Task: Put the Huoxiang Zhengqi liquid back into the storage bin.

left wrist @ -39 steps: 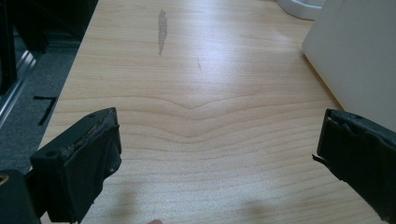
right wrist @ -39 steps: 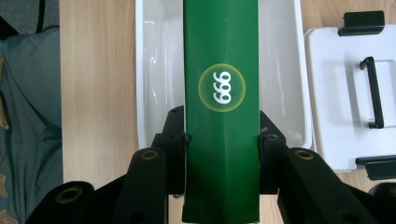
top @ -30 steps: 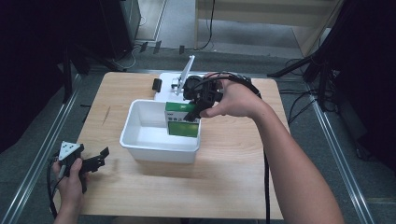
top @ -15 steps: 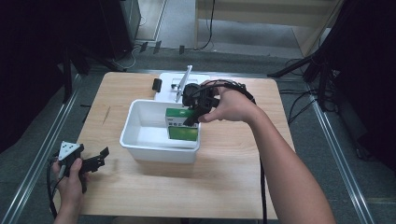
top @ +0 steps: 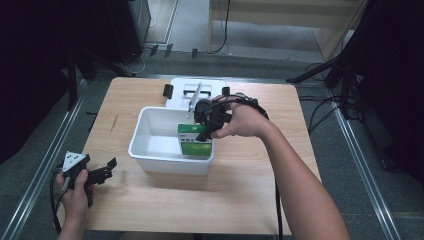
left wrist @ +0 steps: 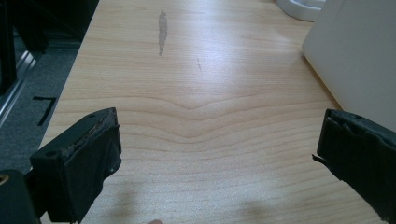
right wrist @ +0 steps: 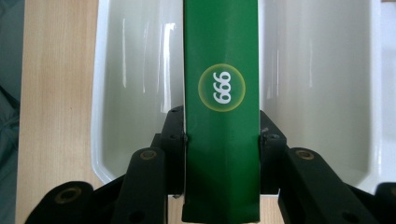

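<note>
The right gripper (top: pixel 204 131) clamped a green box (top: pixel 195 141) between its jaws, with the box inside the white tub (top: pixel 150 156), against the wall nearest that hand. The left gripper (top: pixel 102 171) rested on the table (top: pixel 240 190), well left of the tub, jaws wide apart and empty.

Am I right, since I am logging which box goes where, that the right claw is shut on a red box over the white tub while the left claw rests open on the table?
Not quite: the box is green, not red, as the right gripper view shows. The rest holds: the right claw is shut on it over the white tub, and the left claw rests open on the table.
</note>
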A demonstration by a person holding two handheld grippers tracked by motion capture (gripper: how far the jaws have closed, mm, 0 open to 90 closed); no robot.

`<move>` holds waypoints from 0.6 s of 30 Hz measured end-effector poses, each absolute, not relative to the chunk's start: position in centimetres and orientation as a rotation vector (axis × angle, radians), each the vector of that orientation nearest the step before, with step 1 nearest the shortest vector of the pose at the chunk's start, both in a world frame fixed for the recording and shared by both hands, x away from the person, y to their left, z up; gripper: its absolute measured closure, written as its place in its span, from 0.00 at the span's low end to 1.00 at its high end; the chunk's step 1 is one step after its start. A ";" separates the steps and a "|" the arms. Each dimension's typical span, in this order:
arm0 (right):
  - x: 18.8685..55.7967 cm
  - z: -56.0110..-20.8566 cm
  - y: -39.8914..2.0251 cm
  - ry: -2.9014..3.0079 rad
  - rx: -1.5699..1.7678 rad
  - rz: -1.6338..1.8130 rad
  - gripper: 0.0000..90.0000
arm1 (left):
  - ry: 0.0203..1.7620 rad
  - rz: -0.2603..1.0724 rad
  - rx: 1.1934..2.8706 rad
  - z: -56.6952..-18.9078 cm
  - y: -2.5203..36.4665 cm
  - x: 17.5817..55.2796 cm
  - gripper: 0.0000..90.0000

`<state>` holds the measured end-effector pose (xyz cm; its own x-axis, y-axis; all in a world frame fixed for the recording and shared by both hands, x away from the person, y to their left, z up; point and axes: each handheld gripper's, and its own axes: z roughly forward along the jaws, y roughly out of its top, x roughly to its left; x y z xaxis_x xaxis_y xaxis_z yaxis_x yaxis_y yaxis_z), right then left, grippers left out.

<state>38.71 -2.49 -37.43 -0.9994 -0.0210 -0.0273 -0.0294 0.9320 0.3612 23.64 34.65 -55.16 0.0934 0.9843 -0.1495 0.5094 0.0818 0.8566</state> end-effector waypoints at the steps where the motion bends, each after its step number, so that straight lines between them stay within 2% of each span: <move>1: 38.7 -37.5 -2.5 3.069 -0.037 0.570 0.72 | 1.531 0.722 1.543 -55.2 34.6 23.6 0.00; 18: 38.9 -39.8 -2.7 3.045 -0.052 0.541 0.72 | 1.531 0.720 1.547 -55.2 34.6 23.6 0.00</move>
